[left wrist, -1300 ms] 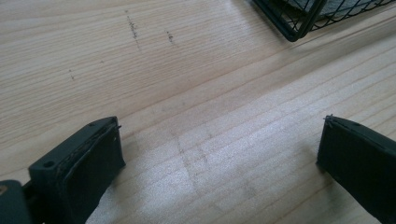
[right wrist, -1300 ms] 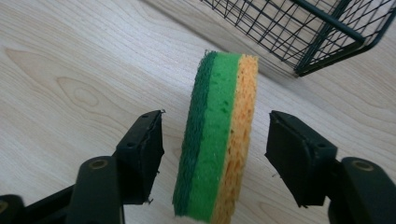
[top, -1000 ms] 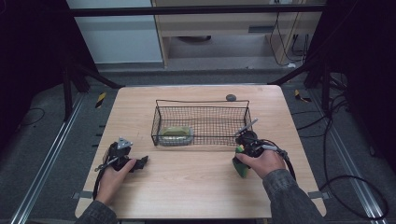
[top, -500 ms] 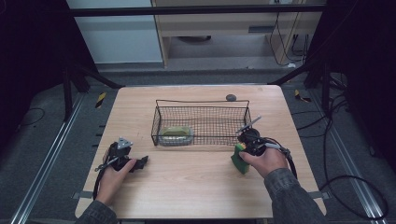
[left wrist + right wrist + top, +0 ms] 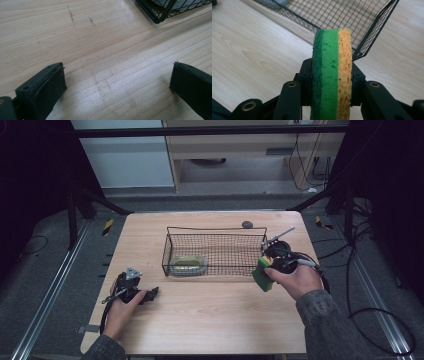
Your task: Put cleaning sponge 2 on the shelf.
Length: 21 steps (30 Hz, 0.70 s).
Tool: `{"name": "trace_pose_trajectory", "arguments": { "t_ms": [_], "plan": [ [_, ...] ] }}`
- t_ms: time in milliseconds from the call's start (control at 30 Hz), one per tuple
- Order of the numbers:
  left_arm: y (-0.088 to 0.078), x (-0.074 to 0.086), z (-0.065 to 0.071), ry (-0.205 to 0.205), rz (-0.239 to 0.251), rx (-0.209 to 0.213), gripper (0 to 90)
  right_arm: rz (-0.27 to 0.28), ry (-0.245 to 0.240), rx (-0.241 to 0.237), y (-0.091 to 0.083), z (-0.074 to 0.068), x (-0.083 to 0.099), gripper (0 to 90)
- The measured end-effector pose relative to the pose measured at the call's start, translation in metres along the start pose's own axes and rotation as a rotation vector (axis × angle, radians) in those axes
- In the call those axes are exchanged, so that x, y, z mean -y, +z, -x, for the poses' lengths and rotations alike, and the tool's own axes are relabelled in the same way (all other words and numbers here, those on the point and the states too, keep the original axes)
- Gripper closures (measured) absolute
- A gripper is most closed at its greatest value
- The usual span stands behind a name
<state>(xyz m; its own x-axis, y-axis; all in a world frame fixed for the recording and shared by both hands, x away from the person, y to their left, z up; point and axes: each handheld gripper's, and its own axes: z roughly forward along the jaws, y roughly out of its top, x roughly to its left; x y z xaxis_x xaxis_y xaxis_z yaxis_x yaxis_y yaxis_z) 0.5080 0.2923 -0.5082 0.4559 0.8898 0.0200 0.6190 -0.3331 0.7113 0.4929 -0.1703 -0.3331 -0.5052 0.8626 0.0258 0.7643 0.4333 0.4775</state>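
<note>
Right gripper view: sponge (image 5: 331,75) layered green and yellow

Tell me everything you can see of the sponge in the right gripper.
The sponge is a layered scouring sponge: a dark green abrasive pad, a bright green foam layer and a porous yellow-orange layer. It stands on edge, clamped between the jaws of the right gripper, which press its two broad faces. In the high view it is held off the table just outside the wire basket's right front corner, not touching it.
</note>
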Motion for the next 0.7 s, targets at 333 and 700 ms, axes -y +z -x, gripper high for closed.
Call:
{"name": "trace_pose_trajectory", "arguments": {
  "t_ms": [333,700],
  "plan": [
    [0.0,0.0,0.0,0.0,-0.002,0.0,0.0,0.07,-0.043,0.049,-0.029,0.007,-0.041,64.3],
    [0.0,0.0,0.0,-0.001,-0.002,-0.001,0.0,0.097,-0.062,0.14,-0.026,0.032,-0.081,64.4]
  ]
}}
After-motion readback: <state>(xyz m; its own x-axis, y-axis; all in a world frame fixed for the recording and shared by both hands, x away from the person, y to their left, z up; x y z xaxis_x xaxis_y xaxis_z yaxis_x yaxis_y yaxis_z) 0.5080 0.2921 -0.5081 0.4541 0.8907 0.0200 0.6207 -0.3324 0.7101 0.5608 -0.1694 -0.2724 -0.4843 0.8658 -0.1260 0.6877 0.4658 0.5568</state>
